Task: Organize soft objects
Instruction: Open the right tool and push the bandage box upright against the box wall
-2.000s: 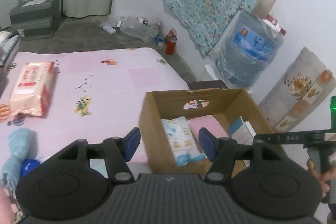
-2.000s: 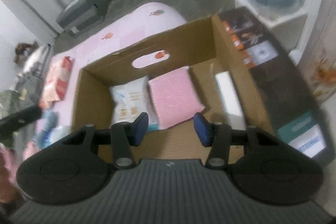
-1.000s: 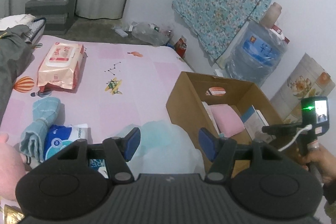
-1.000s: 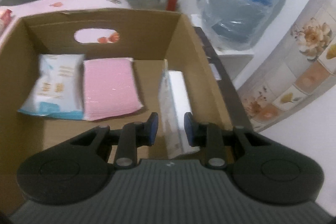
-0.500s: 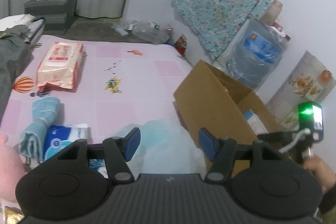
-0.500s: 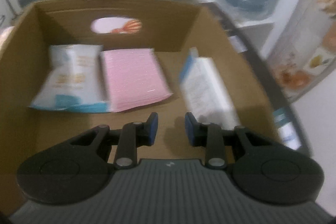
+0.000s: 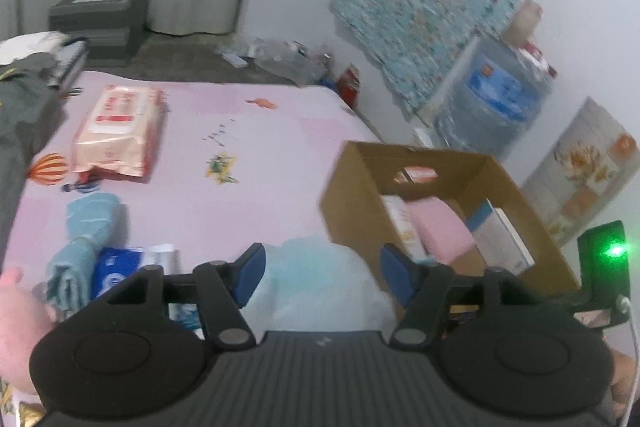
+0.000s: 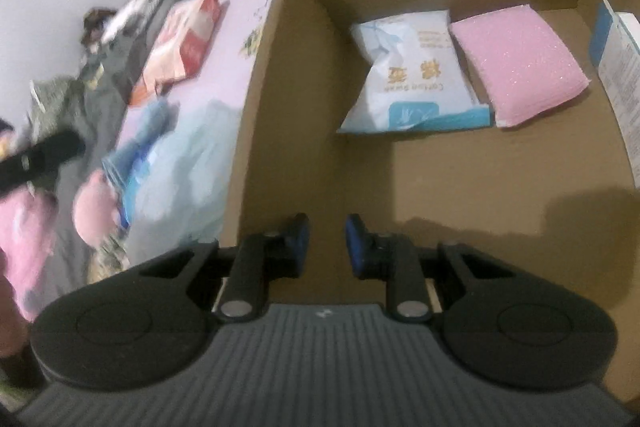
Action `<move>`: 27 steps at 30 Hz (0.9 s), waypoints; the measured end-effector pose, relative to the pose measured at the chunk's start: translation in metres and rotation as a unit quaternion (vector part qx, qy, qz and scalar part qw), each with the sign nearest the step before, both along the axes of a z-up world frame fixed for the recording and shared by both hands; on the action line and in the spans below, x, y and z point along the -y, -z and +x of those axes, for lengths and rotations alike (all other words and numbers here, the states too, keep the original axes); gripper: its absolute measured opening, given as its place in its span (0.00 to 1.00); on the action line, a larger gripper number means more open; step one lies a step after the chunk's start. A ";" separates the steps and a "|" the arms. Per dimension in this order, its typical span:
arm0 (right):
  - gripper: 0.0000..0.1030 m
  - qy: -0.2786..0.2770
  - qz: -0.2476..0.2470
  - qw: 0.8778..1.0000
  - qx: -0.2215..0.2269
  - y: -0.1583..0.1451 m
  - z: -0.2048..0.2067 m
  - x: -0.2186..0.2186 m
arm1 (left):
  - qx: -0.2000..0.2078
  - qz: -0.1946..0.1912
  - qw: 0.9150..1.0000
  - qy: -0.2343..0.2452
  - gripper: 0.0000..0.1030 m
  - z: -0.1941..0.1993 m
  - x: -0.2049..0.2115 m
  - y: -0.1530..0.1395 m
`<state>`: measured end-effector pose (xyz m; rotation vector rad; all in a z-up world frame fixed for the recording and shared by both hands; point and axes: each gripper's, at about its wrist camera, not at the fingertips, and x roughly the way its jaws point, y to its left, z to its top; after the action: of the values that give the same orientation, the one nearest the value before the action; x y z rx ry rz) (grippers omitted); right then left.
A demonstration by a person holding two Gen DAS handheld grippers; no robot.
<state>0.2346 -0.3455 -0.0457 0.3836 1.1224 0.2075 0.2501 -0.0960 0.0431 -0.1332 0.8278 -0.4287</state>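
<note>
A brown cardboard box [image 7: 356, 187] stands on the pink mat [image 7: 260, 131]. Inside it lie a white-and-blue cotton pack [image 8: 412, 71], a pink sponge pad [image 8: 520, 63] and a white-and-blue pack [image 8: 618, 59] against the right wall. My left gripper [image 7: 322, 273] is open and empty above a pale blue plastic bag [image 7: 320, 283]. My right gripper [image 8: 323, 239] hovers over the box's near left corner, its jaws a narrow gap apart with nothing between them. An orange wipes pack [image 7: 116, 129], a light blue towel [image 7: 86, 231] and a blue tissue pack [image 7: 132, 267] lie on the mat.
A large water bottle [image 7: 492, 107] and a floral cloth [image 7: 432, 3] stand by the right wall. Grey boxes [image 7: 100, 15] sit by the curtain. Dark clothing [image 7: 24, 107] lies at the mat's left edge. Litter [image 7: 288, 61] lies on the floor beyond the mat.
The box has settled upright again in the left view. My right gripper has swung left toward the box's left wall, its jaws still narrow. My left gripper stays open over the bag.
</note>
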 end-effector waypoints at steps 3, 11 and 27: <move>0.20 0.001 0.022 1.000 -0.009 0.004 -0.003 -0.003 | 0.000 0.018 1.000 0.022 0.66 0.007 0.026 0.004; 0.21 0.010 0.030 0.999 0.005 -0.008 -0.024 0.018 | -0.002 0.067 0.997 0.045 0.65 0.020 0.089 0.024; 0.26 0.109 -0.302 0.946 0.038 -0.018 0.006 0.120 | -0.038 0.111 0.992 0.039 0.58 0.028 0.109 0.056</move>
<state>0.2409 -0.4652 -0.0279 -0.0522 1.0019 -0.3142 0.2784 -0.2048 -0.0128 0.0907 0.9523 -0.4040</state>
